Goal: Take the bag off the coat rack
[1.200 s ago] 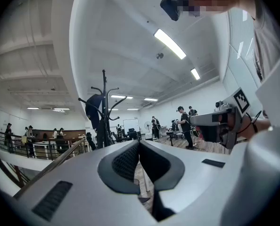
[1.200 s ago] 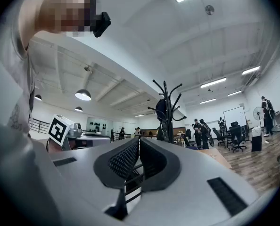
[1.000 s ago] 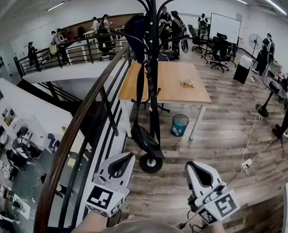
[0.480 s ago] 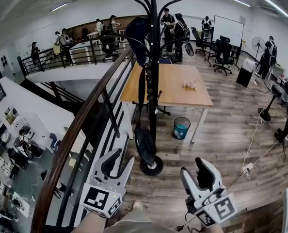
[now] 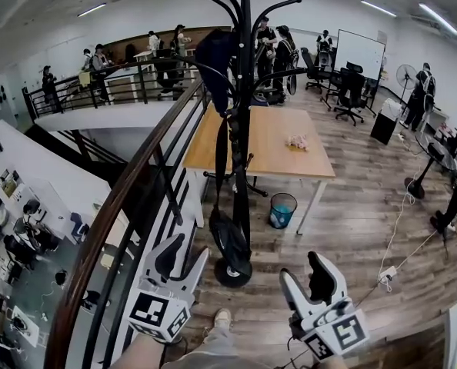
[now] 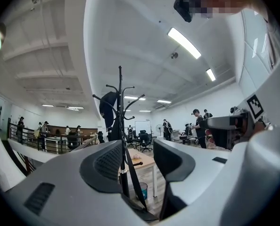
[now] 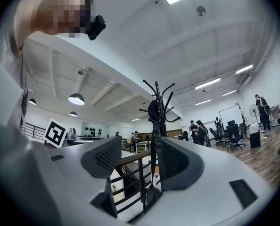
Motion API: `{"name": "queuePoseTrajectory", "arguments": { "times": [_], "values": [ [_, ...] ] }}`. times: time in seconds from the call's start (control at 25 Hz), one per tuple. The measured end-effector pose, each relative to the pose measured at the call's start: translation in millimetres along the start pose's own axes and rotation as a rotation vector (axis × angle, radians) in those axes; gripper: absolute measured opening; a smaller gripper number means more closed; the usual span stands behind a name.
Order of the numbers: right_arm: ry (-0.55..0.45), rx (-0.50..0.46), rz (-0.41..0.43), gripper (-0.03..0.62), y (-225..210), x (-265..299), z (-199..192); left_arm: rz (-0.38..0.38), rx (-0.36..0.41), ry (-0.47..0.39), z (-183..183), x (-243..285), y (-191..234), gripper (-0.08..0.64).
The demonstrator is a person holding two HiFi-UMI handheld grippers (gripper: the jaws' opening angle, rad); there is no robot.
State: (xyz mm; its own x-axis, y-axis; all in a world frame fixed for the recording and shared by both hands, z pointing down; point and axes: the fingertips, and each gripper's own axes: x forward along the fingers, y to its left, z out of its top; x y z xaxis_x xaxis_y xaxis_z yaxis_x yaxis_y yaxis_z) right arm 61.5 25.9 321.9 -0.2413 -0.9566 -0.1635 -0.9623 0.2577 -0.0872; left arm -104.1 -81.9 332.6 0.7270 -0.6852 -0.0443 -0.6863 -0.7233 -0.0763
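Black long-strapped bag (image 5: 230,241): hangs from a hook of the black metal coat rack (image 5: 245,68), pouch low by the base. Left gripper (image 5: 186,250) and right gripper (image 5: 304,274): jaws opening, empty, well short of the rack, presumably readied for the strap

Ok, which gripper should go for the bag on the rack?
Probably left. The left gripper sits nearer the bag, which hangs low on the left side of the coat rack; the right gripper is farther off. Both grippers' jaws are opening, with nothing between them.
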Motion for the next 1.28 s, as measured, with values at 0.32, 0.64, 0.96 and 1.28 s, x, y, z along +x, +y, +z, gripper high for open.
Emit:
{"name": "queuePoseTrajectory", "arguments": {
  "times": [0.32,0.64,0.96,1.28],
  "values": [
    [0.057,-0.022,0.018,0.258,-17.2,66.7,-21.3,-0.024,-0.003,0.03,-14.6,53.4,35.9,0.213],
    [0.091,-0.052,0.064,0.258,-30.1,160.0,-28.1,-0.074,-0.043,-0.023,-6.8,122.9,87.3,0.204],
    [0.129,-0.11,0.051,0.258,-44.5,243.6,-47.4,-0.202,-0.138,0.017,-23.1,197.1,106.8,0.233],
    [0.216,-0.152,0.018,0.256,-69.9,291.6,-75.2,-0.29,-0.174,0.057,-39.8,242.7,109.3,0.233]
  ]
}}
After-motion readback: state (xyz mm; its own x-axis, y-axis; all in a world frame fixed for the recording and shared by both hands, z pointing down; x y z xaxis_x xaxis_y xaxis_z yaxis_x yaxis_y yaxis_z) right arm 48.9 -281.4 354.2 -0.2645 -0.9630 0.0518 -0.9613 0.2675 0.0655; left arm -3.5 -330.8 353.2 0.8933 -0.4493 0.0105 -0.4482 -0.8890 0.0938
